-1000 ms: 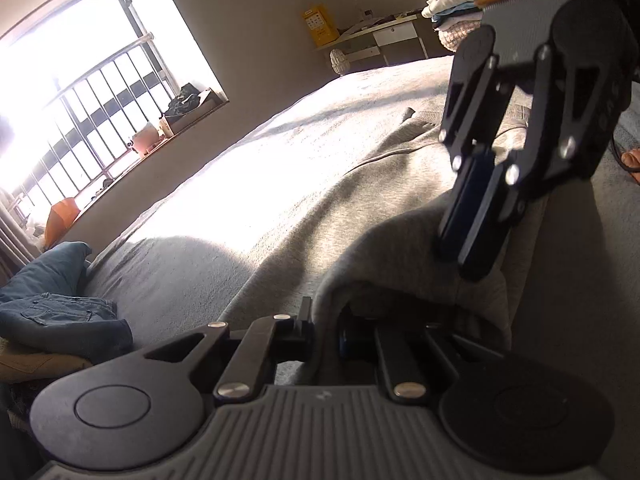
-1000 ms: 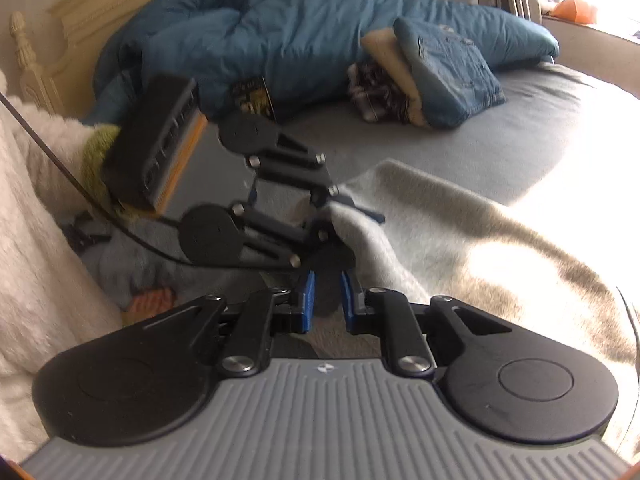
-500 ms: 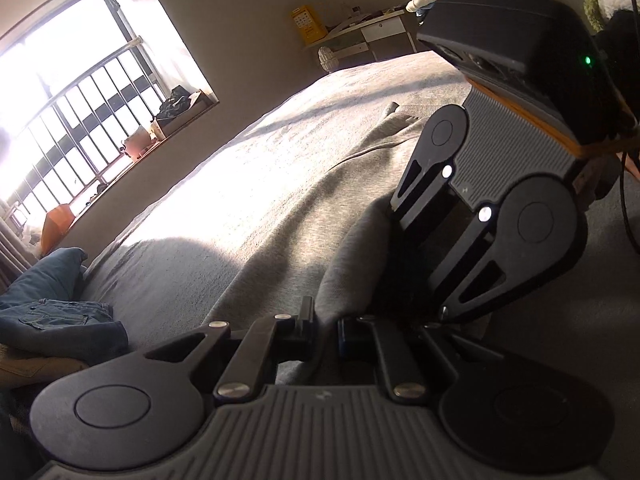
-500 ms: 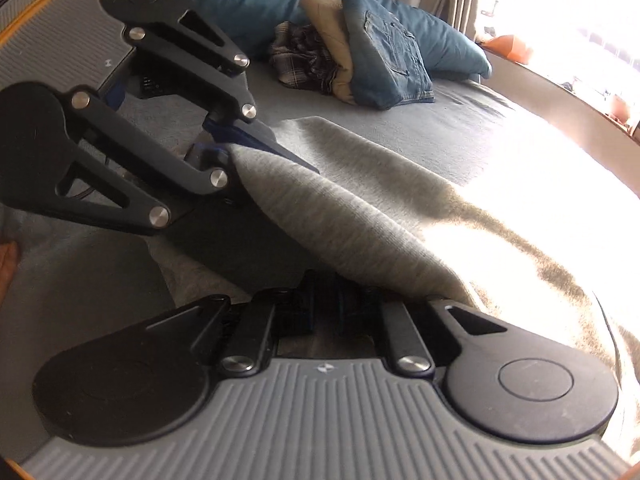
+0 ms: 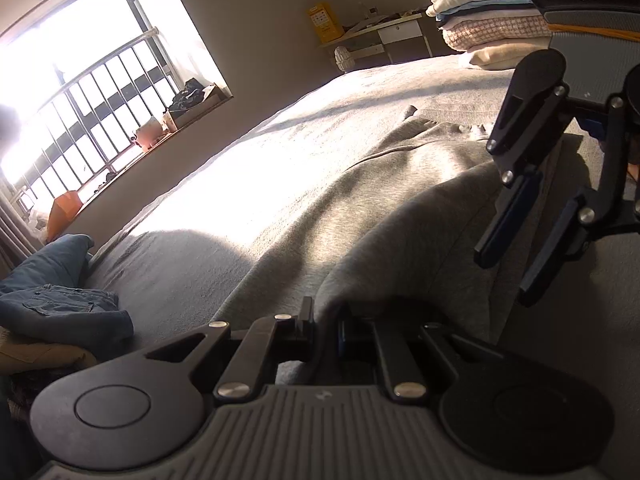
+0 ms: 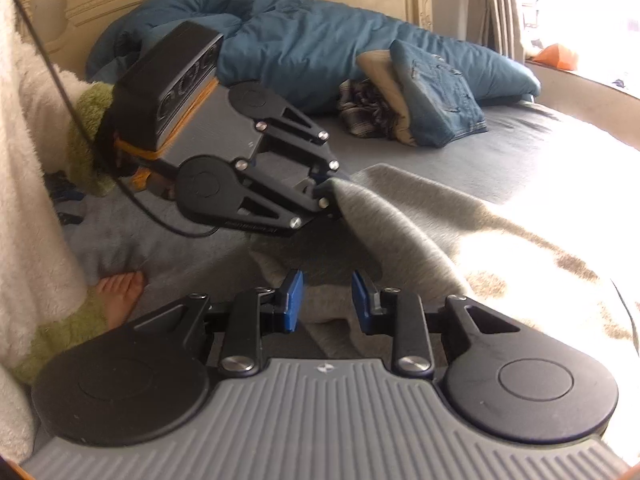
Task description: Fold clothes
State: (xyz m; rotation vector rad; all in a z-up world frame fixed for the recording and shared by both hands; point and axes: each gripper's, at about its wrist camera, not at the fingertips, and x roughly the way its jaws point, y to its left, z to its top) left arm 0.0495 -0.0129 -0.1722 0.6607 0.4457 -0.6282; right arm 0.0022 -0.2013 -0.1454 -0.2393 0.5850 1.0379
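Sweatshirt (image 6: 420, 240) lies on the bed (image 6: 520, 152), mid-frame. My left claw (image 6: 326, 196) pinches its raised edge; my right claw (image 6: 326, 300), nearer, is opening, cloth loose below its pads.

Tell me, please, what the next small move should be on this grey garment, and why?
Probably draw the right gripper back clear of the cloth. Its jaws are opening and nothing is pinched between its blue pads, so it has let go of the grey garment. The left gripper is shut on a raised fold, so it can lay that edge down next.
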